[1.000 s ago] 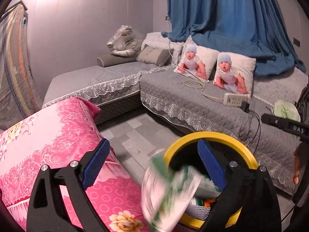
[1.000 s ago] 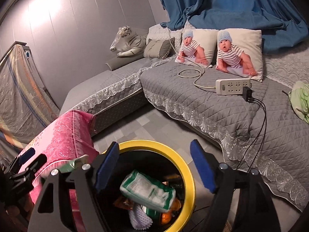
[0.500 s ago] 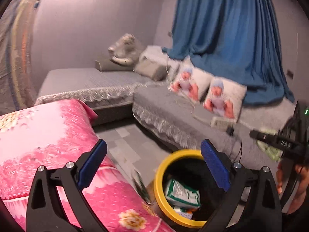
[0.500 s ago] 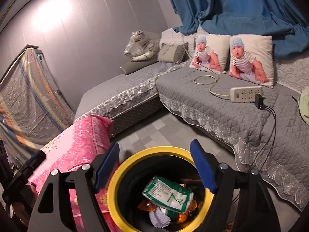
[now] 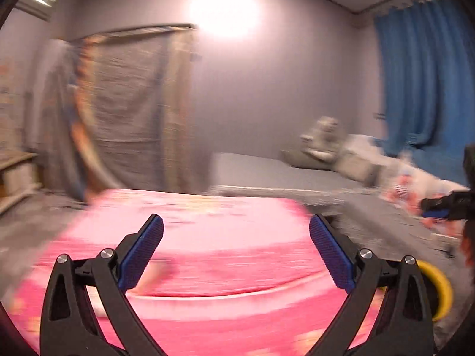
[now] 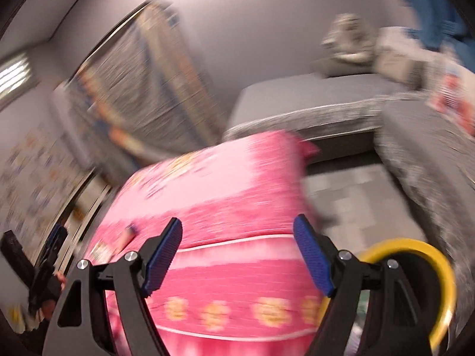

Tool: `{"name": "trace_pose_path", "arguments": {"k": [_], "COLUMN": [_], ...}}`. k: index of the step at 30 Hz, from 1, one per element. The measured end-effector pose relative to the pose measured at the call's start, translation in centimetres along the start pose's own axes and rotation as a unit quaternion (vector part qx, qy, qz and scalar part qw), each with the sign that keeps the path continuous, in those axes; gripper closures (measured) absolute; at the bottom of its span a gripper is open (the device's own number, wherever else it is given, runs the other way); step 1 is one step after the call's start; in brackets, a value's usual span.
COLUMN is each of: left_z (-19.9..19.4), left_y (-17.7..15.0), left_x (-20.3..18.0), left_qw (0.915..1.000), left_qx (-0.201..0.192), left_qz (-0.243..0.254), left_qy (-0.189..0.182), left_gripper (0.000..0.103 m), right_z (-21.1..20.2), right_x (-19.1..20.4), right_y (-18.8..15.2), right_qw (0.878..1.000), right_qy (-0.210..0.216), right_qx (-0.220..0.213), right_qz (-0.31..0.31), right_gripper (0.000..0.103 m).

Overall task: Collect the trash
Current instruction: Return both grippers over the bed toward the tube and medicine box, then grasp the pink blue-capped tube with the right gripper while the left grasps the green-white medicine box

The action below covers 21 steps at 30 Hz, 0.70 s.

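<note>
While blur hides any writing, both grippers' fingers (image 5: 139,255) gape empty.

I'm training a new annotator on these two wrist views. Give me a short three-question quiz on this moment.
1. True or false: the left gripper is shut on a wrapper.
2. Multiple choice: in the right wrist view, the yellow-rimmed bin sits (A) at the lower right, (B) at the upper left, (C) on the grey sofa.
3. Fill in: both grippers point toward a surface covered in a ____ floral cloth.

Key: 1 false, its jaws stand open and empty. 2 A. 3 pink.
</note>
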State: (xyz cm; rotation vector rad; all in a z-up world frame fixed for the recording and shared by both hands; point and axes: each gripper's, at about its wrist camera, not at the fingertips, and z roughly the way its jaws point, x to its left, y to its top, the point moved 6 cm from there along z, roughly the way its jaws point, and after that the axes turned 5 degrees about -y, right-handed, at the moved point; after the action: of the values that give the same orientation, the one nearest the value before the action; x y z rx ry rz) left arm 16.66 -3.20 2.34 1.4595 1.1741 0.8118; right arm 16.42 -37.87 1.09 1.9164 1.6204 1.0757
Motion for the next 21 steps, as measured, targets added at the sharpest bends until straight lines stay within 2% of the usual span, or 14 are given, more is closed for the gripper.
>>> {"name": "trace_pose_path", "arguments": {"k": [2, 3, 6, 7, 9, 12, 14, 17, 21], "left_z": [-2.6, -3.5, -6.5, -7.7, -9.0, -9.7, -9.6, -9.3, -9.0], "left_y": [-0.3, -0.4, -1.4, -2.1, -3.1, -4.5, -5.4, -6.5, -7.4], "left_x": [6.0, 7.9, 14.4, 16.7, 19.4, 21.6, 22.5, 23.3, 23.9], "left_qw": [0.9969, 0.9946, 0.981, 0.9741, 0.968, 0.963, 0.9605, 0.9607, 0.9618], "left_qx": [-0.017, -0.022, -0.028, -0.03, -0.024, -0.014, -0.005, 0.01, 0.019], "left_qz": [-0.02, -0.029, -0.06, -0.084, -0.114, -0.135, -0.149, -0.17, -0.179], "left_qy": [0.074, 0.097, 0.182, 0.208, 0.222, 0.233, 0.235, 0.219, 0.207], "left_gripper": [0.009, 0.009, 0.009, 0.009, 0.009, 0.009, 0.009, 0.009, 0.009], "right_z": [2.8, 4.0, 8.7, 9.8, 12.7, 18.2, 21.1, 25.8, 29.6], "right_x": [5.4, 7.6, 15.6, 17.4, 21.2, 27.0, 29.5, 31.9, 32.8], "right_y": [0.4, 0.4, -0.3, -0.7, -1.9, -4.1, -5.1, -6.2, -7.1], "right_qw": [0.998, 0.996, 0.983, 0.979, 0.969, 0.944, 0.934, 0.923, 0.919], "right_qy": [0.033, 0.047, 0.097, 0.106, 0.126, 0.154, 0.155, 0.123, 0.075], "right_qx": [0.035, 0.052, 0.12, 0.14, 0.189, 0.28, 0.317, 0.361, 0.383], "right_qz": [-0.04, -0.056, -0.095, -0.1, -0.098, -0.076, -0.061, -0.048, -0.047], "right_gripper": [0.029, 0.029, 0.029, 0.029, 0.029, 0.029, 0.029, 0.029, 0.029]}}
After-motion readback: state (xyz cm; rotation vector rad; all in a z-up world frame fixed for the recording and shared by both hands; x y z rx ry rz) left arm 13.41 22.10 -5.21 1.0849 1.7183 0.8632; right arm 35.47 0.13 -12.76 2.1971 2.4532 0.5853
